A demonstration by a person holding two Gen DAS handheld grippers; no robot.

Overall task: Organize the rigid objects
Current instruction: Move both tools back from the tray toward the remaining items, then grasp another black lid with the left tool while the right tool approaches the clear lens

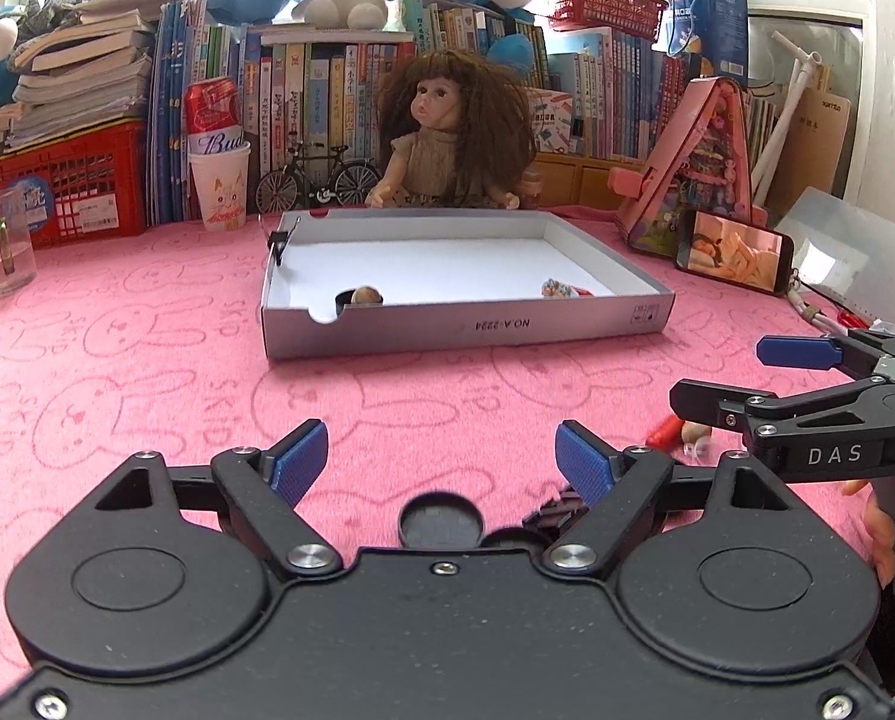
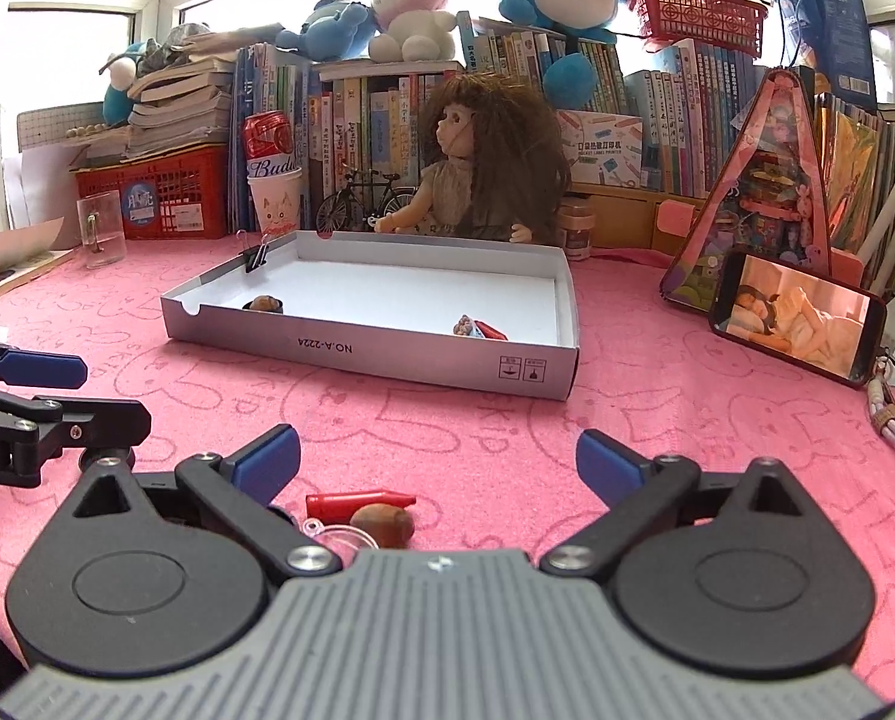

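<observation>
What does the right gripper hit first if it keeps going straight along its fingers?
Probably the red crayon and brown nut lying between the open right gripper fingers; past them bare pink cloth, then the box.

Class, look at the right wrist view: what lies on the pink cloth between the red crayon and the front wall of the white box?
Nothing: between the red crayon and the white box the pink cloth is bare. The right wrist view shows this.

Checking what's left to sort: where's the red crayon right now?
In the right wrist view, the red crayon lies on the pink cloth, outside the grey box, between the right gripper's open jaws beside a brown nut.
</observation>
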